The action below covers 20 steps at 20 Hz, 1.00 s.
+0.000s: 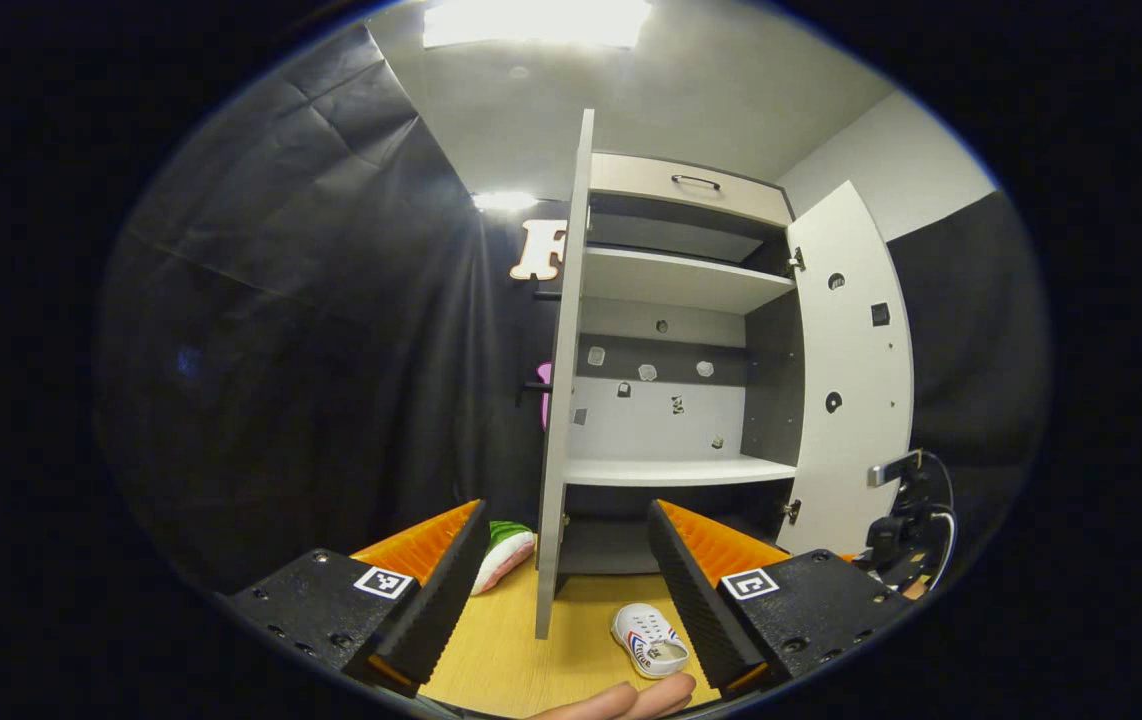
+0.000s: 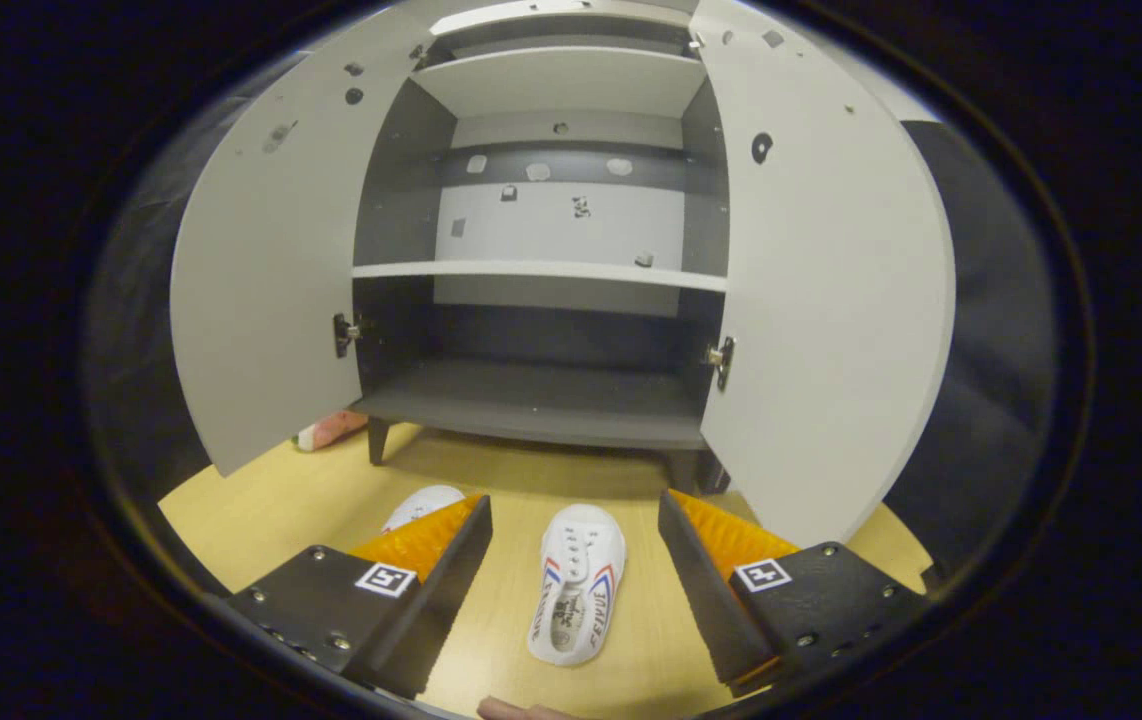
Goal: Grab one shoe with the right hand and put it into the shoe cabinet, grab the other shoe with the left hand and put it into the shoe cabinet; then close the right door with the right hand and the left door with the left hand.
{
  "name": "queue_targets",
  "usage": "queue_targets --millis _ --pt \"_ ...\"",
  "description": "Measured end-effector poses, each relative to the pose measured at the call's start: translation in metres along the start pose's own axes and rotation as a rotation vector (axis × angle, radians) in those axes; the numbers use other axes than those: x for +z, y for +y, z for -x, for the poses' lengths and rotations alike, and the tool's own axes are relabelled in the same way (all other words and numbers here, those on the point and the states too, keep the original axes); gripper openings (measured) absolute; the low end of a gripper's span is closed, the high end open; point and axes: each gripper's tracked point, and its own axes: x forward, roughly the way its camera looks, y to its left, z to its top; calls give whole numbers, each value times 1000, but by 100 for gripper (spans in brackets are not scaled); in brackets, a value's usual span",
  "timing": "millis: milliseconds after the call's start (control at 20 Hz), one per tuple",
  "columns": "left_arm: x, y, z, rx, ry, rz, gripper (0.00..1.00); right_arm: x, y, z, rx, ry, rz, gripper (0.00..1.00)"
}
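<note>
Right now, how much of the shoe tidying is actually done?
Nothing looks done yet. Both shoes lie on the wooden floor: one shoe sits between the open fingers of the right claw, untouched, and the other shoe peeks out behind its finger. The left claw is open and empty. Both the left door and right door stand open, with the bottom shelf bare.

The right gripper [image 2: 574, 560], fingers spread, hovers over a white sneaker [image 2: 576, 598] on the wooden floor [image 2: 271, 510] before the open shoe cabinet [image 2: 541, 405].
</note>
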Motion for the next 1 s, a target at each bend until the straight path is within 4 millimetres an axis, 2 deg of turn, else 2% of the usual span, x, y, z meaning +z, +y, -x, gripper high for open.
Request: queue_targets --millis 100,150,200,250,450,550,650,700,800,900,1000 --pt "-7 0 -1 -4 17 -9 96 -33 2 -14 -11 71 1 98" --pt "-10 1 0 -2 24 -11 96 -48 5 -18 -7 103 -5 100" --pt "-12 2 -1 6 29 -14 100 -59 7 -22 -6 136 -21 100" --pt "-15 1 -3 -2 31 -17 96 -69 11 -24 4 162 -36 100" --pt "-26 -3 -8 -14 42 -32 96 -101 9 -31 -43 234 -61 100" --pt "-32 0 -10 -7 50 -38 96 -117 22 -28 -8 264 -92 100" --pt "-40 -1 -10 -12 66 -42 96 -112 19 -29 -11 199 -40 100" --pt "-45 -2 -12 -17 76 -44 93 -111 22 -28 -2 181 -24 100" --pt "-51 -5 -14 -27 93 -47 93 -118 30 -28 22 194 -12 100" --pt "-54 -9 -15 -38 96 -38 97 -119 29 -38 15 200 -30 100" --pt "-53 -10 -17 -46 84 -35 97 -121 35 -42 49 234 -140 70"
